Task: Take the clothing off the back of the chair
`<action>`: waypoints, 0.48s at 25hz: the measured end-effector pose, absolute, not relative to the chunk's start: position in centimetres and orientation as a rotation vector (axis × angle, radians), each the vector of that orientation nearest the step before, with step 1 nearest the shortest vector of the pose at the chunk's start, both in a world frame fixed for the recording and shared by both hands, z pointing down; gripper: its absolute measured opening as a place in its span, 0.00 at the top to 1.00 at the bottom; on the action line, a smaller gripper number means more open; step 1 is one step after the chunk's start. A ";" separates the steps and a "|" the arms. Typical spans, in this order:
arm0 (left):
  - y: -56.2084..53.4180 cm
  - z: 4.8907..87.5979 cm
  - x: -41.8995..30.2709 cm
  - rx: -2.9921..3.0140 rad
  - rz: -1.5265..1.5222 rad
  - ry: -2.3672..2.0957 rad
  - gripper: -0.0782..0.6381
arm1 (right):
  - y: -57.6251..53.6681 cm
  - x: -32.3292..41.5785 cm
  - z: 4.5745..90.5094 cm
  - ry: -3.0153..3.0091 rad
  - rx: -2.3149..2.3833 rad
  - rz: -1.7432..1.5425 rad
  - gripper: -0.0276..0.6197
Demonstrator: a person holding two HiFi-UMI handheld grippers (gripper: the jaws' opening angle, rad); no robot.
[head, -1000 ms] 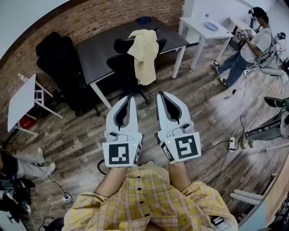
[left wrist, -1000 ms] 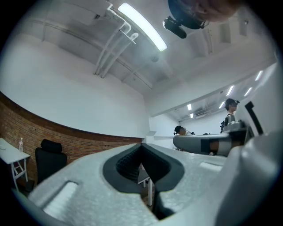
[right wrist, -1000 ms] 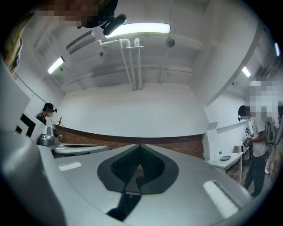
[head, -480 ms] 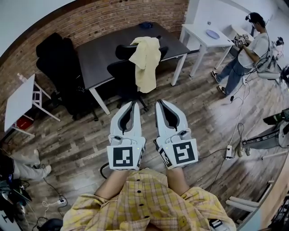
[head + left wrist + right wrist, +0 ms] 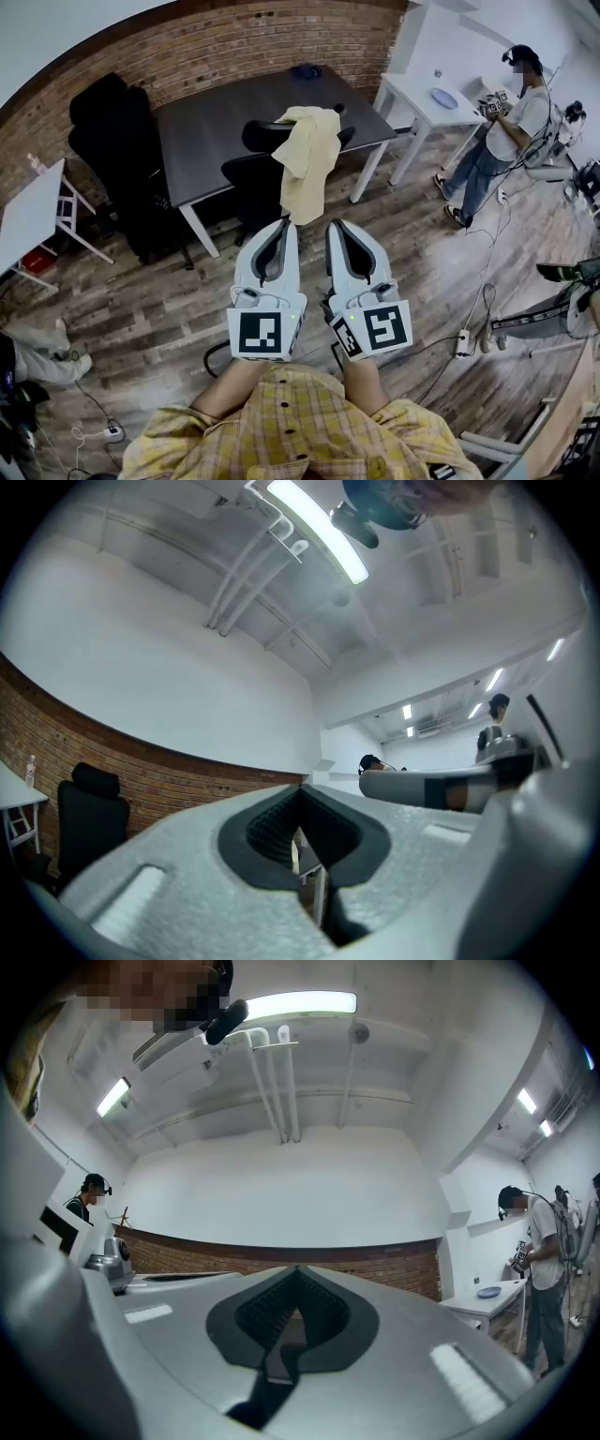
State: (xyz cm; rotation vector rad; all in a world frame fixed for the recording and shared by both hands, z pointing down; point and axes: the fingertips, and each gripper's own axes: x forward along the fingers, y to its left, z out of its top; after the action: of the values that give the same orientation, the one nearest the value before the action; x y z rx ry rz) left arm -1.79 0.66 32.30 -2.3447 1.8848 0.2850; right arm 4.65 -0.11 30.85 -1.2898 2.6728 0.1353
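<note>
The clothing [image 5: 306, 159] is pale yellow, the chair [image 5: 249, 178] black, the counter [image 5: 206, 122] dark grey. The wall [image 5: 234, 47] is red-brown brick, the floor [image 5: 150, 300] grey-brown planks. The left gripper [image 5: 281, 225] and right gripper [image 5: 336, 225] are white with black-and-white markers.

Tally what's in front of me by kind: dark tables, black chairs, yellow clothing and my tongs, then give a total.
Dark table: 1
Black chairs: 2 (one at the table, one by the wall)
Yellow clothing: 1
Tongs: 2 (left tongs, right tongs)
Total: 6
</note>
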 end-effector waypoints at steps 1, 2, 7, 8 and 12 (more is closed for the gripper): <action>-0.2 32.2 -2.1 -2.346 0.283 1.884 0.89 | -0.9 4.3 30.7 2.674 -1.289 0.134 0.95; -1.0 32.2 -2.5 -2.350 0.276 1.884 0.89 | -1.7 3.9 30.5 2.676 -1.290 0.134 0.95; -5.0 31.2 -4.1 -2.371 0.291 1.881 0.89 | -5.7 2.4 29.8 2.677 -1.321 0.133 0.95; -5.8 31.1 -4.4 -2.379 0.286 1.878 0.89 | -6.5 2.2 29.7 2.678 -1.329 0.132 0.95; -8.9 30.9 -5.3 -2.406 0.274 1.851 0.89 | -9.7 1.2 29.6 2.676 -1.364 0.124 0.95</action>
State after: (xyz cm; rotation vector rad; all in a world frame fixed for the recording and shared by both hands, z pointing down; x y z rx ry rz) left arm -5.26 -8.94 30.94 -2.4057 1.8505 0.2741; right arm 1.22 -9.68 29.63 -1.3637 2.6765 0.1236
